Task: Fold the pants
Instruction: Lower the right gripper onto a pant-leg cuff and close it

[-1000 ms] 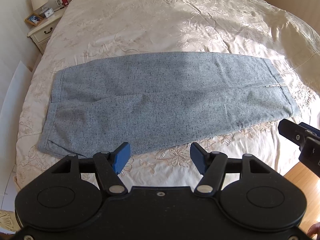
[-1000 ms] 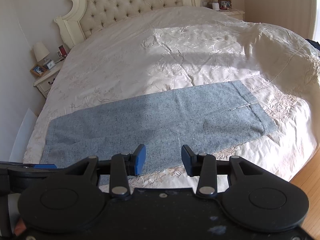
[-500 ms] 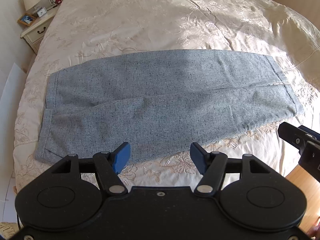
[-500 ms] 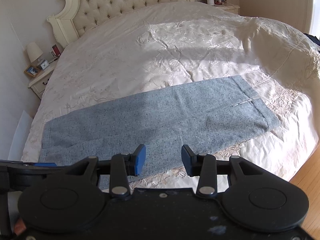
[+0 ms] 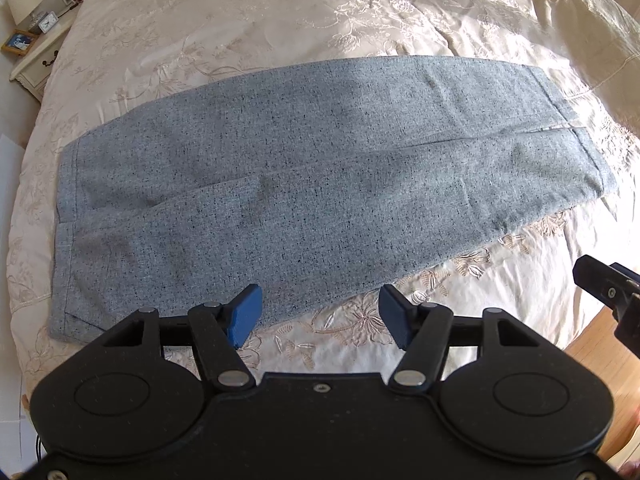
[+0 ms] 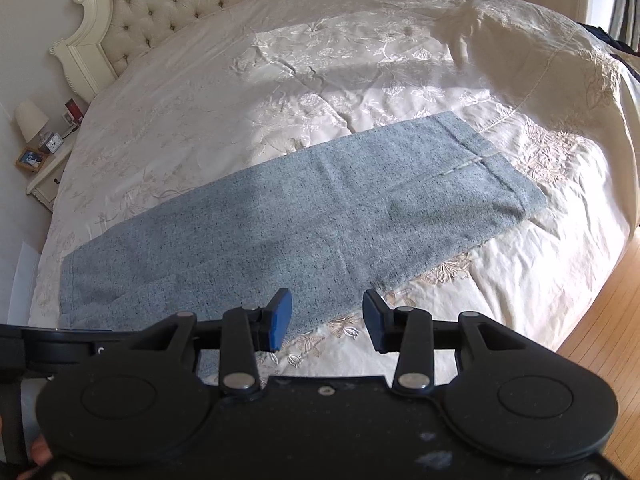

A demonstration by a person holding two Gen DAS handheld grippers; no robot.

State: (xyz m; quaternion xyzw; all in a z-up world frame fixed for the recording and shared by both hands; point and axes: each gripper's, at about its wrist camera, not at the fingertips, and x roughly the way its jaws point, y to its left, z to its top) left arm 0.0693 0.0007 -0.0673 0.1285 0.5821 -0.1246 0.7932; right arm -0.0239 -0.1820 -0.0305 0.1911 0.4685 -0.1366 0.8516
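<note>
Nearest, both tools hang steeply nose-down over the bed's near edge, jaws spread and pinching nothing: the left gripper [image 5: 320,312] and the right gripper [image 6: 327,320]. Just beyond, at twelve o'clock from each, the grey pants [image 5: 312,192] lie flat on the cream bedspread [image 5: 360,20], long axis running nine to three. The left one looks nearer the hem's near edge. Farther off stands the tufted headboard [image 6: 192,4].

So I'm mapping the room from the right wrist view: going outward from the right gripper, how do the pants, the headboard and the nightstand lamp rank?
1. Pants: just ahead of the open right gripper, flat on the bedspread.
2. Lamp: far left, beside the bed.
3. Headboard: top left, at the bed's far end.
</note>
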